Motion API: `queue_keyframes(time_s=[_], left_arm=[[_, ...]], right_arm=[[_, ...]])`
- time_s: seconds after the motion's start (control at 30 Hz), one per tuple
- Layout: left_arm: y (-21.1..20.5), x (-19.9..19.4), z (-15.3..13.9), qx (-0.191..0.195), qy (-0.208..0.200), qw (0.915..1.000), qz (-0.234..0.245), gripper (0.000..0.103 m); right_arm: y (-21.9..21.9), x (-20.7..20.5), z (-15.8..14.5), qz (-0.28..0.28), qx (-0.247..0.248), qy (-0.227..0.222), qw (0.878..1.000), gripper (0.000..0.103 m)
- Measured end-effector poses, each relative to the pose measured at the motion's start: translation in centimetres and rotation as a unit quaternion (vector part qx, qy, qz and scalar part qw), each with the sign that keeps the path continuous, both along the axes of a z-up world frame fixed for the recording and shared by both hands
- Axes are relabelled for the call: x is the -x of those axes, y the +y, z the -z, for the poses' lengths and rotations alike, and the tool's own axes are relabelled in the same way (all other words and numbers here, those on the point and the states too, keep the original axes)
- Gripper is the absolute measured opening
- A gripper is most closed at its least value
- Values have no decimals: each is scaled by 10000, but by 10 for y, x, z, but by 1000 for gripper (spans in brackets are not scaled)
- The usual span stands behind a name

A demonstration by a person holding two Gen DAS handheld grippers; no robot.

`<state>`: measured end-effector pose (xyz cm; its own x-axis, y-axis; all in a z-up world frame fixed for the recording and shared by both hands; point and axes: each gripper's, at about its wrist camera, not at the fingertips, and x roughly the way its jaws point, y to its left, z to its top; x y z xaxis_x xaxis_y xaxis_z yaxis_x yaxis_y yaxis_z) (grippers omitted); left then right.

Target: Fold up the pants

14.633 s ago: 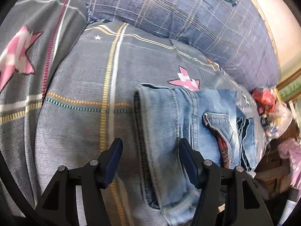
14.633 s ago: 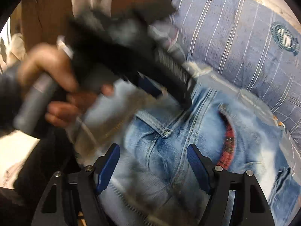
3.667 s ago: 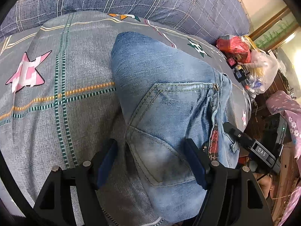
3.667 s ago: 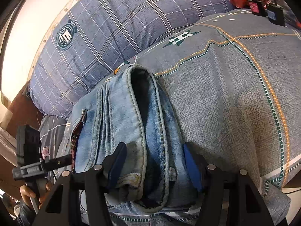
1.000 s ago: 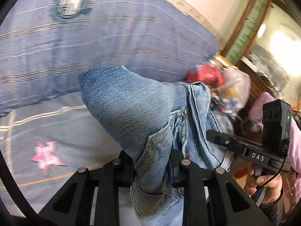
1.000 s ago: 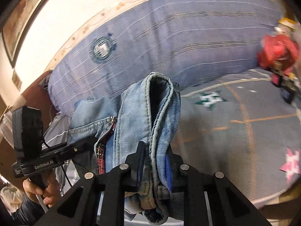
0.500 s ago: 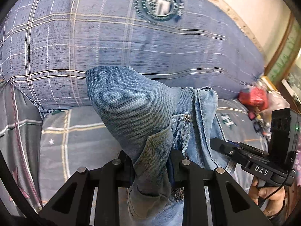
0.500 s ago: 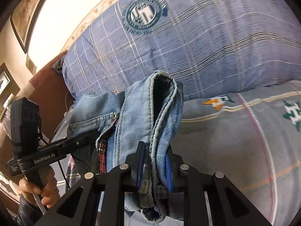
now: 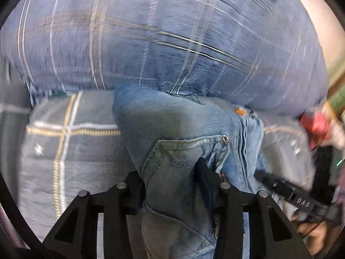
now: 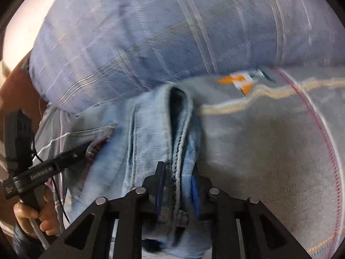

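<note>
left wrist view: the folded pale blue denim jeans (image 9: 172, 129) lie on the grey plaid bed (image 9: 71, 146); left gripper (image 9: 170, 185) and right gripper (image 10: 177, 191) have just been opening, denim between them; only withdrawal looks left.

You've got one pair of jeans (image 9: 172, 125), folded into a bundle. Two claws: left claw (image 9: 170, 185) and right claw (image 10: 176, 185), one in each hand. One big blue plaid pillow (image 9: 172, 38). One grey checked bedspread (image 10: 269, 140). One back pocket (image 9: 176, 161) showing on the denim. One red bag (image 9: 314, 125), blurred.
</note>
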<state>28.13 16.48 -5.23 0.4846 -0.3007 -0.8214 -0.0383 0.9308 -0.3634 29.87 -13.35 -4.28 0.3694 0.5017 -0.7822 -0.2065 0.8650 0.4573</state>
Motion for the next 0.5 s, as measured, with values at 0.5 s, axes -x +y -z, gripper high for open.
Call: queue_keyframes(time_s=[0.5], left_arm=[[-15, 91, -49, -667, -985, 9927, 188, 47]], right_arm=[[34, 65, -74, -807, 620, -1319, 9860, 41]])
